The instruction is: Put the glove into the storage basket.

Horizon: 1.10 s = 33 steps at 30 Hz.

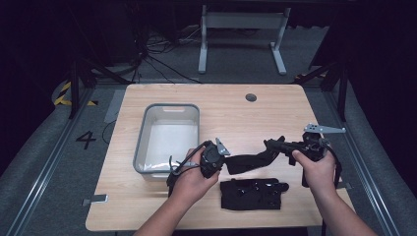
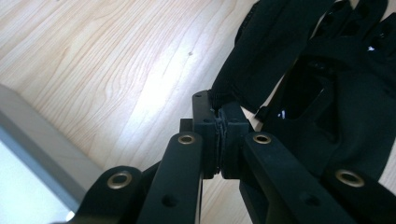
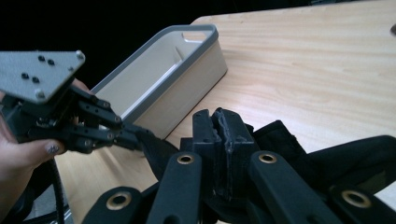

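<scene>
A black glove [image 1: 253,160] hangs stretched between the two grippers above the wooden table [image 1: 275,113], just right of the grey bin [image 1: 167,137]. The left gripper [image 1: 223,160] has its jaws pinched tight on one end of it; in the left gripper view the dark fabric is squeezed between the pads [image 2: 229,123]. The right gripper [image 1: 273,145] is clamped on the other end, and in the right gripper view cloth bulges out around the closed jaws. A second black glove [image 1: 253,193] lies flat on the table near the front edge, below the stretched one. The only writing that can be read is a dark "4" [image 1: 86,140] on the floor left of the table; no brand or label can be made out on either glove, though a few tiny pale marks [image 2: 373,46] show on the fabric, too small to read. The stretched glove's fingers and cuff are hard to tell apart, black against black. The bin's front corner is hidden behind the left hand [image 1: 194,179].
</scene>
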### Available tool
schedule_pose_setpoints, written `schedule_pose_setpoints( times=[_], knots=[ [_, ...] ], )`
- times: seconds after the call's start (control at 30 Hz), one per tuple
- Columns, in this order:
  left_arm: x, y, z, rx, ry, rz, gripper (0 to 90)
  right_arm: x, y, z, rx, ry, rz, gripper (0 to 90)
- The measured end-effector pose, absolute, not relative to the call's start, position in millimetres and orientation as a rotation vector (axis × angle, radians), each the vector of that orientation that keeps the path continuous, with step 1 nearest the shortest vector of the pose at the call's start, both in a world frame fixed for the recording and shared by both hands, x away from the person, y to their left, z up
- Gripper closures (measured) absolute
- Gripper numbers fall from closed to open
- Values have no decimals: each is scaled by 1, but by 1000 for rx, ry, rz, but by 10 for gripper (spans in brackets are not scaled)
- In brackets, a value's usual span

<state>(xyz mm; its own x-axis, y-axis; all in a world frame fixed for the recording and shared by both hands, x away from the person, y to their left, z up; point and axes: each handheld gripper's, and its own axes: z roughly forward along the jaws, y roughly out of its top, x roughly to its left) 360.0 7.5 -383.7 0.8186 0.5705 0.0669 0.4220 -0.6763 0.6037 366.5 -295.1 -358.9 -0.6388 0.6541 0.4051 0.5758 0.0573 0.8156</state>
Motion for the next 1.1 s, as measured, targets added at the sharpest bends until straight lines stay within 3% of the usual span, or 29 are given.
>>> schedule_pose_setpoints(
  times=[0.87,1.1],
  knots=[
    [341,11,-382,2564,652,374,886,345,-291,-393,1305,2291,1685,856],
    [337,8,-384,2614,612,316,862,334,-296,-398,1314,2301,1686,845]
  ],
)
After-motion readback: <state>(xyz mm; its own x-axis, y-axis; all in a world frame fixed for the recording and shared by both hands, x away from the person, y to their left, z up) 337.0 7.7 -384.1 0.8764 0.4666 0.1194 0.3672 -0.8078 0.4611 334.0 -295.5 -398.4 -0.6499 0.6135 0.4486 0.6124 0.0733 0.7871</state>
